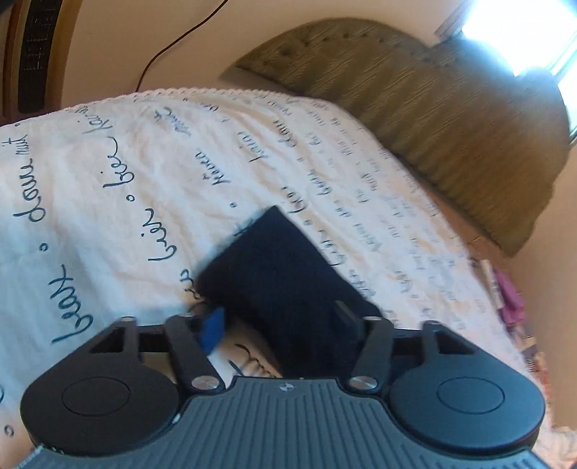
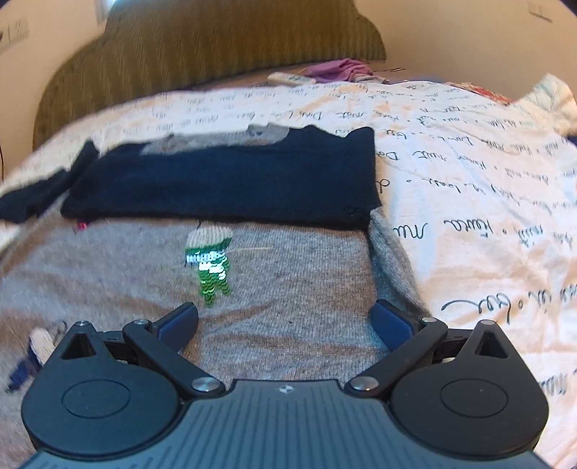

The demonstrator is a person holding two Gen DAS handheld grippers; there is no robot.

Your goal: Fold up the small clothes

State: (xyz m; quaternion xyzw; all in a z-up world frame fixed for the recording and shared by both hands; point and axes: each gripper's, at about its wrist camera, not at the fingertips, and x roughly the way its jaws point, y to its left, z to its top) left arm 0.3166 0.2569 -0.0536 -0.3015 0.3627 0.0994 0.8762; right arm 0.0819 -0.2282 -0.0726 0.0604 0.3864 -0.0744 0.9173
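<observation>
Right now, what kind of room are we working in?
Most likely a bedroom: the clothes lie on a bed with a white bedspread printed with script, a green padded headboard stands against the wall, and a bright window is beside it.

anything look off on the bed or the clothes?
Mostly tidy. A navy sleeve trails loose off the folded navy band on the grey sweater, and purple clothes lie crumpled by the headboard.

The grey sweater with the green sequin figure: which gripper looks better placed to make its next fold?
Probably the right gripper: it hangs open over the grey sweater, near its edge. The left gripper has dark cloth between its fingers.
</observation>
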